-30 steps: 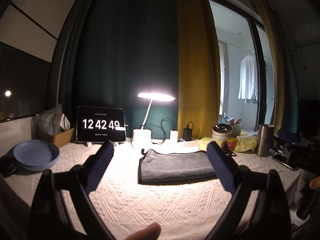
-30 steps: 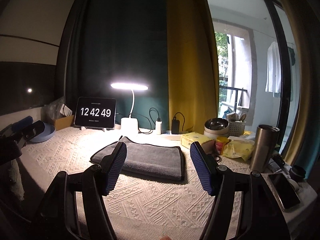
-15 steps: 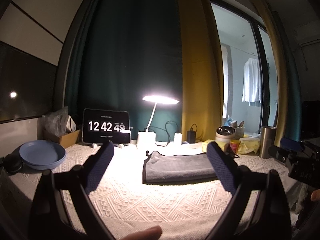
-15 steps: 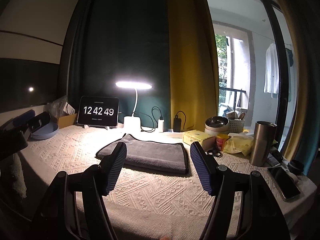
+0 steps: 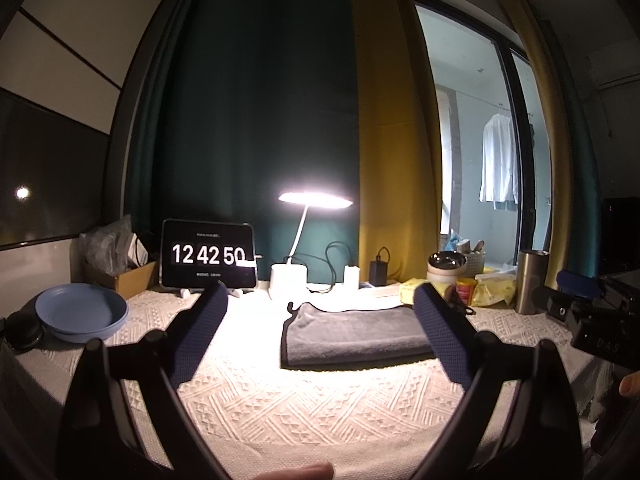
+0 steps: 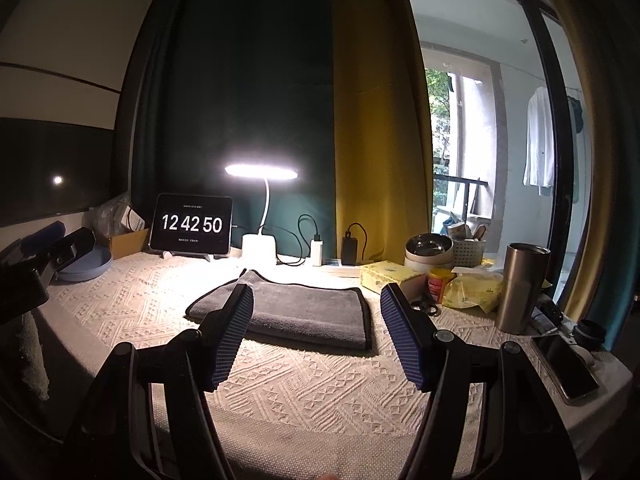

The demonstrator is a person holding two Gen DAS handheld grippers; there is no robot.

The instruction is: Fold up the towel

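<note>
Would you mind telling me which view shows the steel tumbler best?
The right wrist view: the steel tumbler stands large and whole, near the frame's right. In the left wrist view it is smaller, farther and dimmer.

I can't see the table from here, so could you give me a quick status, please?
Left gripper and right gripper open, holding nothing. Grey towel folded flat on the tablecloth. Nothing in the way.

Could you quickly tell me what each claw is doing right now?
Left claw: open, holding nothing, short of the gray towel.
Right claw: open, holding nothing.
</note>
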